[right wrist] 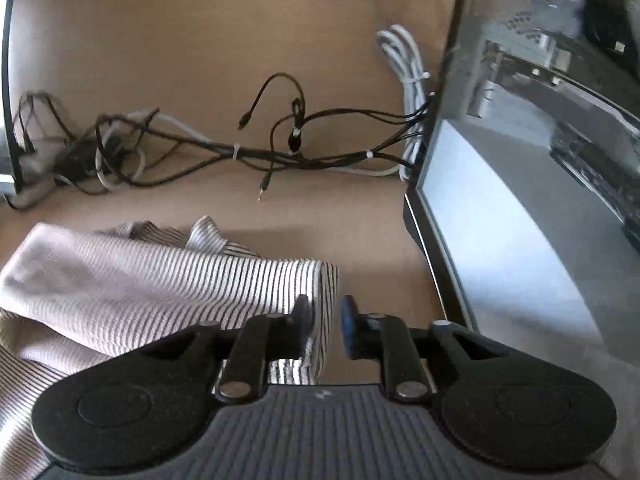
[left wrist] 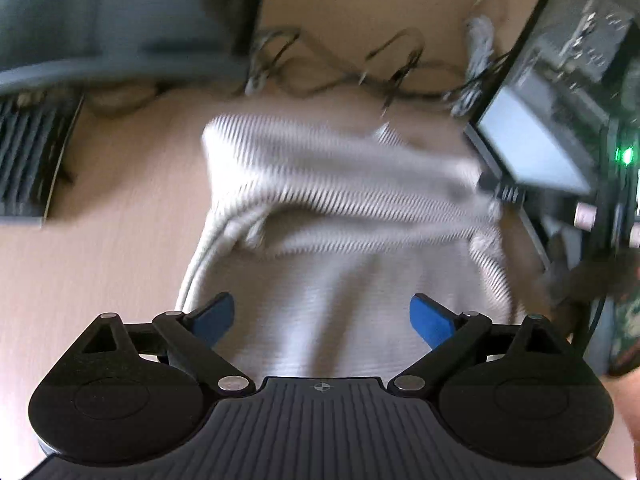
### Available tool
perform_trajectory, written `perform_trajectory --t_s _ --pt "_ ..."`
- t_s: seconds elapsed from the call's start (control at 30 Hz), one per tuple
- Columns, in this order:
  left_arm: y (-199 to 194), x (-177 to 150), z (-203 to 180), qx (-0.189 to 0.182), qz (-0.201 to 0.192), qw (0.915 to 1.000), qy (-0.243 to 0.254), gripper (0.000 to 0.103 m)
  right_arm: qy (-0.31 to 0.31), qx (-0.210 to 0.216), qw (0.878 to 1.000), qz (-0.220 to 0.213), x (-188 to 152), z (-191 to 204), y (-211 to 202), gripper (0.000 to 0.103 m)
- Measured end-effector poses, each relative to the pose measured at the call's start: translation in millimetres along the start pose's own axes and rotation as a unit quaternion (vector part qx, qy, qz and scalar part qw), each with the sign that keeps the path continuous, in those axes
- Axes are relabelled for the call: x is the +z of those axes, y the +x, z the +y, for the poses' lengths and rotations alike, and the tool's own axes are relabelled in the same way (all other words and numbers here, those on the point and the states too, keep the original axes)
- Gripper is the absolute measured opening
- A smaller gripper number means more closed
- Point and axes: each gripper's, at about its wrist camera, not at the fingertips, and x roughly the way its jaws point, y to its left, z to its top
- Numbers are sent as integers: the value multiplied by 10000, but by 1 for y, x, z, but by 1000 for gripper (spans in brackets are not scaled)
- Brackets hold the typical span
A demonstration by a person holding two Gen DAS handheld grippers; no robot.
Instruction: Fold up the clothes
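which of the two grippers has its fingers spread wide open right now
The left gripper: its blue pads sit far apart above the striped garment. The right gripper has only a narrow gap, with the garment's edge between its fingers.
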Motion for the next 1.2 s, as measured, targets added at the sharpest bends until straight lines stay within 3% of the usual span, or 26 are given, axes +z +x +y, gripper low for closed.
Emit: perform_trajectory --t_s 0.07,0.1,0.17,0.3,0.4,0.57,0.73,0.97,1.2 --pt "-1 11 -5 0 -226 9997 41 92 38 97 9998 -178 1 0 -13 24" --pt "1 16 -7 -18 -286 9996 49 75 45 149 9995 -276 2 1 -19 24" --pt "10 29 -11 -39 -369 9993 54 60 71 485 9981 -377 2 4 -29 24" --pt "35 41 -3 11 -521 9986 -126 61 195 1073 9940 19 -8 11 -18 26" --pt "52 43 8 139 -352 9990 -228 61 384 1182 9916 371 -24 11 -5 26" --pt "71 42 19 301 -131 9994 -107 64 556 1282 9888 524 -25 13 7 26" --pt "78 46 43 80 -91 9994 -314 62 451 1310 9889 531 -16 25 25 31" --pt "86 54 42 304 -161 9994 -18 63 150 1320 9899 495 -4 38 40 34" --pt "78 40 28 502 -214 9984 142 70 -97 1248 9915 345 -9 33 32 34"
